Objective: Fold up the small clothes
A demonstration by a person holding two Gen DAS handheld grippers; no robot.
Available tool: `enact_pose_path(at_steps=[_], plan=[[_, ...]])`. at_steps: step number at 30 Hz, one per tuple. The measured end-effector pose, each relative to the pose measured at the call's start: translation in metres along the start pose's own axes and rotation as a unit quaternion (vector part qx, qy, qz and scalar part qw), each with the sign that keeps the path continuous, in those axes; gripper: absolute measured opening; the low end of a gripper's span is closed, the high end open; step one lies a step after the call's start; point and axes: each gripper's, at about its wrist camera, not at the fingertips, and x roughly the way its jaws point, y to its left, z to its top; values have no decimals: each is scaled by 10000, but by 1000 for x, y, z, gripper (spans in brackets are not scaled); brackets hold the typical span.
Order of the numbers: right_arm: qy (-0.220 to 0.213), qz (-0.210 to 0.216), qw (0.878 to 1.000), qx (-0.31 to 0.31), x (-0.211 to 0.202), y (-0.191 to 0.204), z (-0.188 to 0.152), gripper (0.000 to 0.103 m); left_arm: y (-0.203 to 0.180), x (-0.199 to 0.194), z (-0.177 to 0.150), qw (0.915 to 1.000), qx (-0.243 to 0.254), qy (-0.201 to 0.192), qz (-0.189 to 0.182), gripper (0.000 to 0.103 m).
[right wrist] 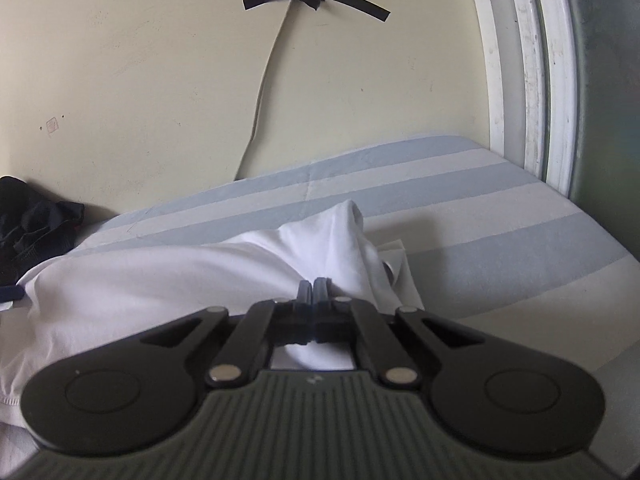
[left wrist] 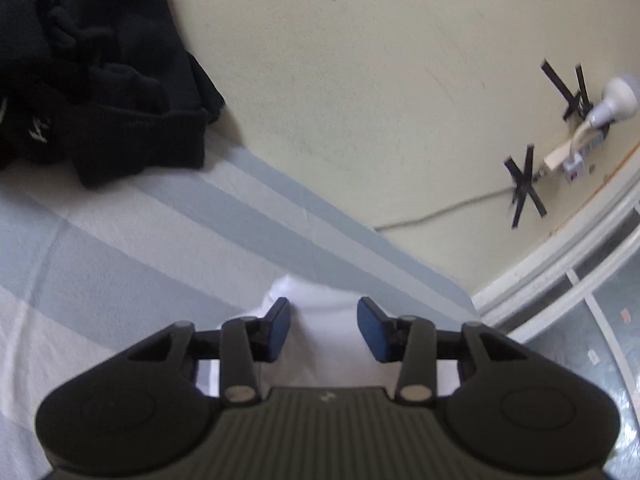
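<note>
A white garment (right wrist: 168,280) lies bunched on the striped bed sheet (right wrist: 500,248), with one part raised in a peak ahead of my right gripper (right wrist: 314,286). The right jaws are pressed together, and folds of the white cloth run into the fingertips. In the left wrist view my left gripper (left wrist: 325,322) stands open just over an edge of the same white garment (left wrist: 320,296). Its blue pads (left wrist: 280,330) are apart and the cloth shows between and under them, but they do not press on it.
A heap of black clothes (left wrist: 92,76) lies on the bed against the cream wall, and shows at the left edge as black clothes (right wrist: 36,224). A cable (right wrist: 264,80) is taped to the wall with black tape. A white window frame (right wrist: 528,80) borders the bed's right end.
</note>
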Motion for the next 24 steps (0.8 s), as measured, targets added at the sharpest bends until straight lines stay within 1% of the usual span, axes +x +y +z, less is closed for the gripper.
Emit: enact_pose_path(at_steps=[1, 2, 3, 5, 6, 7, 8, 9, 12, 16, 17, 18, 19, 20, 21, 22, 23, 24], plan=[[0, 52, 9999, 89, 1, -3, 1, 1, 2, -2, 7, 9997, -18, -107, 220, 56], [-3, 113, 9998, 193, 0, -6, 1, 1, 4, 0, 13, 9992, 18, -120, 371, 56], [-2, 168, 9994, 290, 1, -10, 2, 1, 6, 6, 20, 9991, 37, -10, 420, 56], [-7, 208, 9991, 363, 1, -12, 1, 1, 12, 22, 25, 9989, -154, 381, 228, 56], [-11, 198, 9992, 346, 1, -11, 1, 1, 14, 28, 24, 9984, -239, 509, 114, 56], [-19, 169, 9994, 302, 1, -8, 1, 1, 13, 34, 22, 9979, -257, 600, 47, 50], [-23, 146, 9995, 267, 1, -7, 1, 1, 12, 39, 21, 9976, -211, 651, 74, 25], [-25, 135, 9996, 250, 1, -6, 1, 1, 10, 44, 17, 9974, -116, 677, 194, 7], [-30, 148, 9995, 278, -1, -6, 0, 1, 14, 45, 11, 9982, -161, 488, 310, 7], [-31, 145, 9995, 261, 0, -6, 0, 1, 12, 46, 7, 9981, 11, 302, 538, 7], [-31, 143, 9996, 257, 0, -6, 0, 1, 10, 44, 6, 9977, 22, 222, 646, 11], [-32, 142, 9996, 258, 0, -6, 0, 1, 8, 39, 7, 9954, 15, 63, 952, 12], [-33, 140, 9996, 262, 0, -6, 0, 1, 8, 31, 9, 9929, -18, -54, 1187, 10], [-34, 139, 9996, 262, 0, -6, 0, 1, 9, 21, 8, 9928, -103, -163, 1184, 14], [-35, 138, 9996, 258, 0, -6, 0, 1, 9, 10, 7, 9945, -222, -272, 985, 18], [-35, 135, 9996, 252, 0, -6, 0, 1, 7, -1, 3, 9961, -291, -386, 738, 26], [-35, 134, 9996, 251, 0, -6, 0, 1, 1, -11, -2, 9971, -213, -479, 557, 34], [-35, 139, 9996, 259, 0, -6, 0, 1, -9, -17, -8, 9975, -2, -531, 462, 38]])
